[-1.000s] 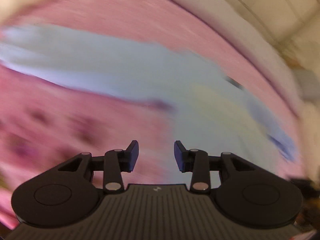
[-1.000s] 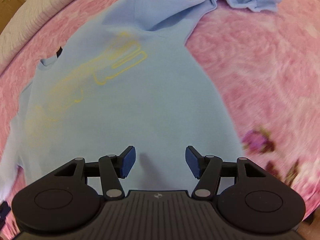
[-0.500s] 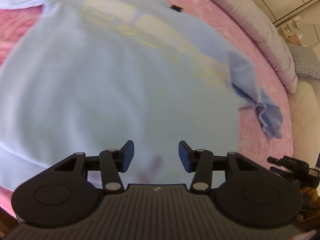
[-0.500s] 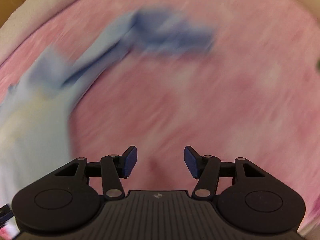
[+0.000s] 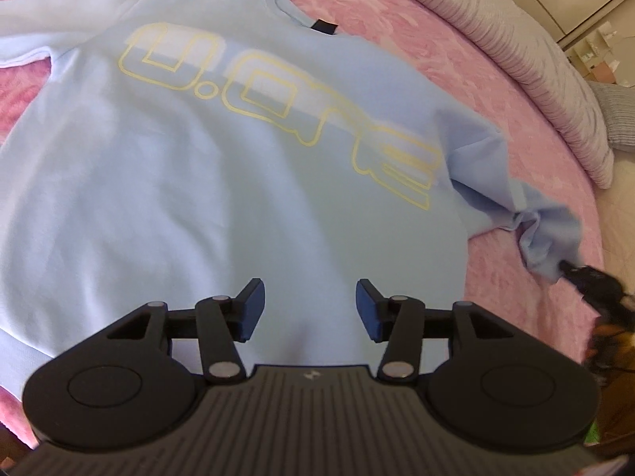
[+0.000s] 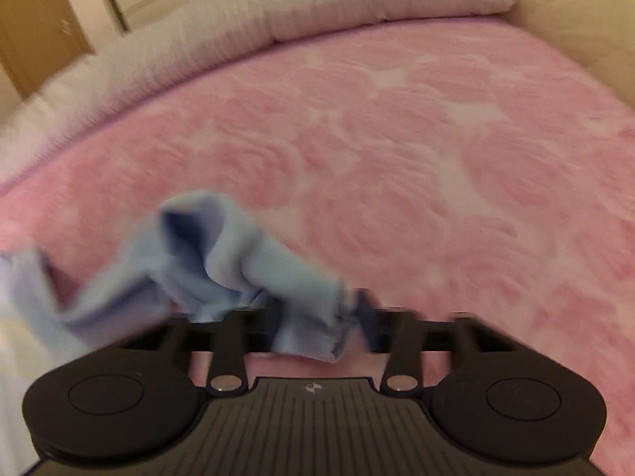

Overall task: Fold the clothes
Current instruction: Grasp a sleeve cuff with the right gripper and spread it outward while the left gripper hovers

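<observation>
Light-blue sweatshirt (image 5: 222, 182) lying print-up, spread on pink bed (image 6: 436, 166). Left gripper (image 5: 307, 305) hovering released above hem. Right gripper (image 6: 313, 325) pinching bunched sleeve cuff (image 6: 301, 309); shallow bite risking slipping, sleeve dropping crumpled.

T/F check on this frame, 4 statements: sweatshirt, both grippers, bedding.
1. The light blue sweatshirt lies printed side up on the pink blanket. True.
2. The left gripper is clamped on the hem. False: its jaws stand open and empty over the lower body of the sweatshirt.
3. The right gripper has the bunched sleeve cuff between its fingers. True.
4. The lettering on the chest is solid red. False: it is a yellow outline.
</observation>
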Tool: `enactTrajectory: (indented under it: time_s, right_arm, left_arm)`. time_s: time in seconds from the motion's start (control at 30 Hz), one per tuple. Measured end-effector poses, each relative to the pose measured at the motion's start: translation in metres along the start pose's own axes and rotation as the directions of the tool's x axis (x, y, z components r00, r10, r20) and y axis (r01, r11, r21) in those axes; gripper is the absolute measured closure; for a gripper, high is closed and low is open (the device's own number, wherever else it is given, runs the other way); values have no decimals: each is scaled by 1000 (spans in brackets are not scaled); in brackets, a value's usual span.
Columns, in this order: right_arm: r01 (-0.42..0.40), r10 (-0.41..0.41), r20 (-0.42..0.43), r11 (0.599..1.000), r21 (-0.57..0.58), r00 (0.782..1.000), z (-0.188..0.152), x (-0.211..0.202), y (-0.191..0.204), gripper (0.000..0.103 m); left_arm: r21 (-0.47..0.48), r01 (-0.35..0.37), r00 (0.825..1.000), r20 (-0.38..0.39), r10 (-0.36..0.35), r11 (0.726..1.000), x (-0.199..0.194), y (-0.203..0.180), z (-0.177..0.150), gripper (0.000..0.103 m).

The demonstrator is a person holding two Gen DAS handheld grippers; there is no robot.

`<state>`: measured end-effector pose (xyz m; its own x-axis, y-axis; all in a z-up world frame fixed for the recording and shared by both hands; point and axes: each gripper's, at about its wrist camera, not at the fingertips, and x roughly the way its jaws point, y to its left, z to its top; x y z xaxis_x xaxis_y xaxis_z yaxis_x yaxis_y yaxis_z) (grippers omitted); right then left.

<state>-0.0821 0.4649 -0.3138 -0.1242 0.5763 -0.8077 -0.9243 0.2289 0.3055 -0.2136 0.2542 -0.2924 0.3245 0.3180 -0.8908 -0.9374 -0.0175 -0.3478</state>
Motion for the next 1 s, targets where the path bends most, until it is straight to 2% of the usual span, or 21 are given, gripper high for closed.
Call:
enactTrajectory:
  time_s: [0.07, 0.1, 0.13, 0.2, 0.23, 0.3, 0.37, 0.4, 0.43, 0.47, 0.5, 0.53, 0.6, 0.63, 0.67, 0.7, 0.73, 0.83, 0.93, 1.0]
  right_arm:
    - [-136, 139, -31, 987, 91, 990, 17, -21, -8, 99]
    - [-207, 213, -23, 968, 142, 977, 26, -36, -13, 99]
    - [-274, 282, -11, 941, 201, 959, 37, -54, -20, 99]
    - [-351, 366, 13, 882, 314, 931, 55, -83, -37, 99]
    - [-344, 352, 53, 856, 386, 934, 62, -96, -47, 99]
    - [-310, 309, 81, 828, 468, 948, 74, -117, -70, 99]
    - [-225, 220, 75, 811, 540, 973, 78, -131, -97, 100]
    - [-139, 138, 44, 824, 550, 989, 78, -134, -109, 100]
    - [-14, 27, -16, 833, 553, 999, 76, -129, -120, 101]
    - [123, -90, -86, 826, 550, 992, 72, -122, -131, 98]
    - [258, -206, -155, 803, 538, 966, 69, -116, -143, 94]
    - [354, -281, -216, 777, 521, 935, 63, -107, -152, 92]
    - [497, -375, -334, 740, 454, 865, 49, -90, -157, 87]
    - [523, -395, -358, 743, 418, 846, 42, -87, -156, 84]
    - [505, -387, -344, 771, 388, 856, 36, -85, -150, 77]
    - [462, -361, -314, 807, 366, 878, 33, -85, -143, 70]
    - [415, -327, -286, 840, 348, 901, 30, -84, -133, 58]
    - [317, -249, -258, 910, 268, 933, 36, -62, -92, 54]
    - [224, -166, -274, 954, 197, 947, 48, -33, -47, 47]
    - [152, -103, -278, 975, 160, 955, 55, -14, -15, 46]
  left_arm:
    - [-2, -11, 1000, -4, 11, 1000, 1, -1, 2, 58]
    - [2, -11, 1000, -5, 11, 1000, 2, -2, 4, 58]
    - [6, -12, 1000, -6, 12, 1000, 2, -3, 5, 58]
    - [17, -12, 1000, -11, 13, 1000, 4, -6, 8, 58]
    - [21, -9, 1000, -12, 10, 1000, 5, -7, 9, 58]
    - [28, -4, 1000, -17, 4, 1000, 8, -10, 11, 58]
    - [33, 5, 1000, -22, -4, 999, 10, -12, 12, 58]
    - [35, 12, 1000, -26, -11, 999, 11, -13, 13, 58]
    - [39, 13, 999, -32, -12, 999, 12, -14, 13, 58]
    - [46, 11, 999, -37, -9, 999, 13, -14, 13, 58]
    - [52, 8, 999, -42, -6, 999, 14, -15, 12, 58]
    - [55, 6, 999, -47, -4, 998, 15, -14, 12, 58]
    - [57, 1, 998, -55, 2, 998, 14, -11, 11, 58]
    - [57, -3, 998, -57, 6, 998, 13, -10, 11, 58]
    - [57, -6, 998, -56, 9, 998, 12, -8, 11, 58]
    - [55, -12, 998, -55, 15, 998, 10, -6, 12, 57]
    - [55, -14, 998, -55, 17, 998, 10, -3, 14, 57]
    - [74, -15, 998, -53, 19, 997, 9, 3, 23, 57]
    - [126, -3, 999, -40, 8, 992, 10, 10, 47, 57]
    - [162, 7, 999, -37, -1, 987, 15, 18, 74, 57]
